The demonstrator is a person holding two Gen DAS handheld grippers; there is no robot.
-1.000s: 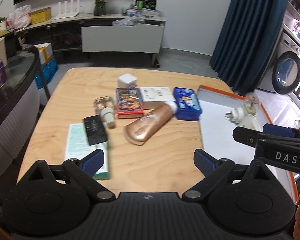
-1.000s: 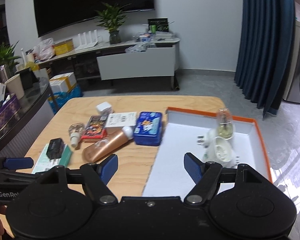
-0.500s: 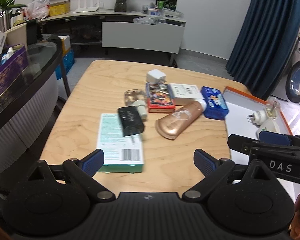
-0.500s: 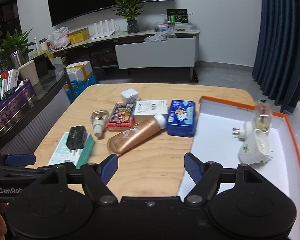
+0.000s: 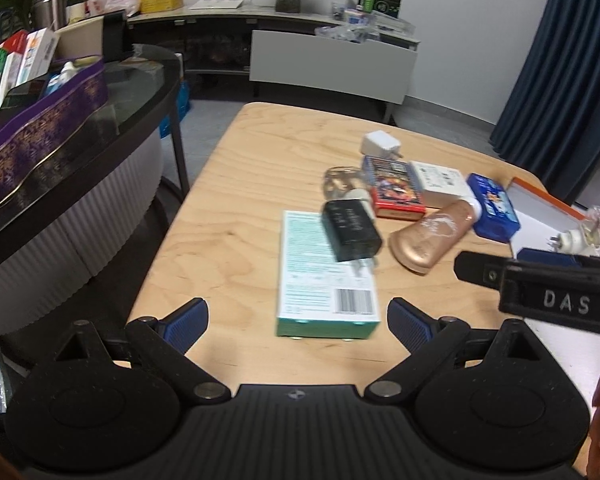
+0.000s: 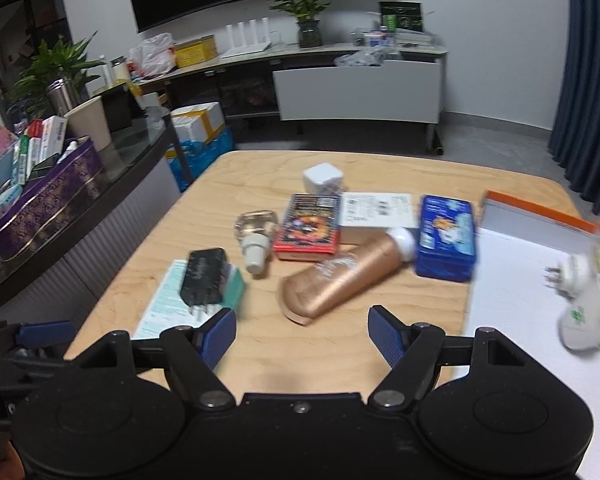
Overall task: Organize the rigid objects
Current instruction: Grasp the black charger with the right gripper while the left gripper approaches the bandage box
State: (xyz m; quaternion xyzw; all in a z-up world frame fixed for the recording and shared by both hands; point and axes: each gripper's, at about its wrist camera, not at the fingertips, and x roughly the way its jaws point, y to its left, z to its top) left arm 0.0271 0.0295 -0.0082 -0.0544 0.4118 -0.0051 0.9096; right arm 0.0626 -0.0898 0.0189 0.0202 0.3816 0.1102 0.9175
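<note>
On the wooden table [image 5: 240, 216] lie a teal box [image 5: 324, 280] with a black charger [image 5: 350, 230] on it, a bronze tube [image 5: 432, 236], a red card box [image 5: 394, 192], a white box [image 5: 440, 182], a blue tin [image 5: 492, 208], a clear bottle [image 5: 342, 184] and a white plug cube [image 5: 380, 144]. My left gripper [image 5: 298, 320] is open and empty just before the teal box. My right gripper [image 6: 302, 330] is open and empty in front of the bronze tube [image 6: 344, 276]. The orange-rimmed white tray [image 6: 536, 212] at right holds white plug-in devices [image 6: 584, 312].
A dark glass-topped counter [image 5: 100, 120] with a purple tin and boxes stands left of the table. A white low cabinet [image 5: 332, 64] and shelf with a plant are at the back. Blue curtains [image 5: 560, 60] hang at right. The right gripper shows in the left wrist view [image 5: 548, 280].
Both grippers have swung left, so the table objects sit further right in each view. The teal box and black charger are now closer to my left gripper. Both stay open.
</note>
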